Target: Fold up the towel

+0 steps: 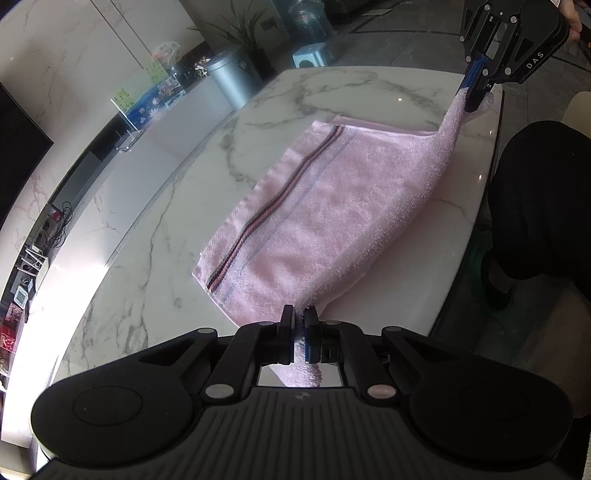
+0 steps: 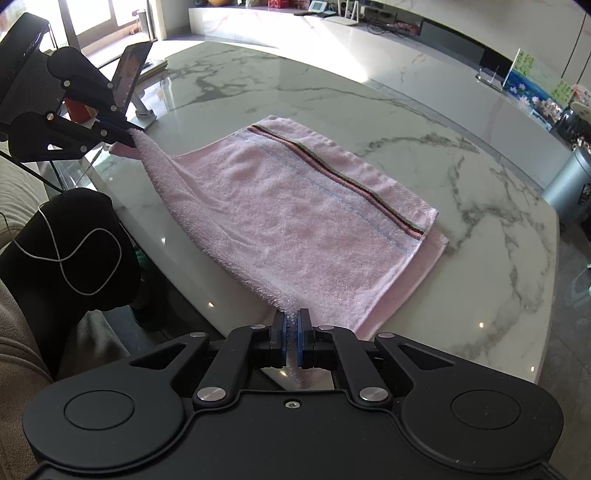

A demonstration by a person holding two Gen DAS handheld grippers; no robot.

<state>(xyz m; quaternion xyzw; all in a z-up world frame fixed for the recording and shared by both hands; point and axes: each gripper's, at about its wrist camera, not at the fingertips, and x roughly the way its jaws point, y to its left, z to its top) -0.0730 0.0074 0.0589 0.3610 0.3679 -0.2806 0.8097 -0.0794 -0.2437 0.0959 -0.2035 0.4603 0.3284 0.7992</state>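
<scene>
While both grippers, left gripper [image 1: 300,325] and right gripper [image 2: 291,328], pinch towel [image 1: 314,214] corners, uneven lifting could skew the fold on the bench [image 1: 147,229].

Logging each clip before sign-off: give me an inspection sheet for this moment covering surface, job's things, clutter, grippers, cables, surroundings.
Surface: white marble table, glossy, grey-veined.
Job's things: pink towel, already doubled over, striped border on the far side; near edge lifted at both corners.
Clutter: tablet on a stand at the table's edge.
Grippers: left gripper and right gripper, jaws each shut on a near towel corner.
Cables: white cord across the person's dark trouser leg; tangled wires on the wall counter.
Surroundings: metal bin, potted plant, counter with small items.
</scene>
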